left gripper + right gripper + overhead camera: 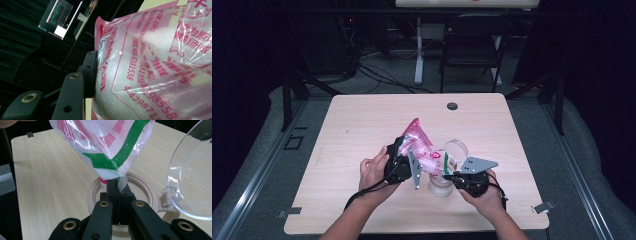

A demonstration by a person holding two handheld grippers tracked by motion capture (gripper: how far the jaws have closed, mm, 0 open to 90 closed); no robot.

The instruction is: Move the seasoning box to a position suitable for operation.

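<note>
High view: we look forward and down from above the person's side, far enough to take in the whole table (362, 120).
Left gripper view: we ride the left gripper (399, 162), tilted upward, pressed close against the pink bag (155, 65) from 9 o'clock.
Right gripper view: we ride the right gripper (117, 186), looking along its jaws at the jar (140, 185), very near.
Shared: bag and tabletop.

Both grippers are black, the left gripper (399, 161) and the right gripper (460, 176). Each carries a grey three-cornered plate and brass-ringed screw holes. A black cable trails from each toward the table's (362, 125) near edge.
</note>
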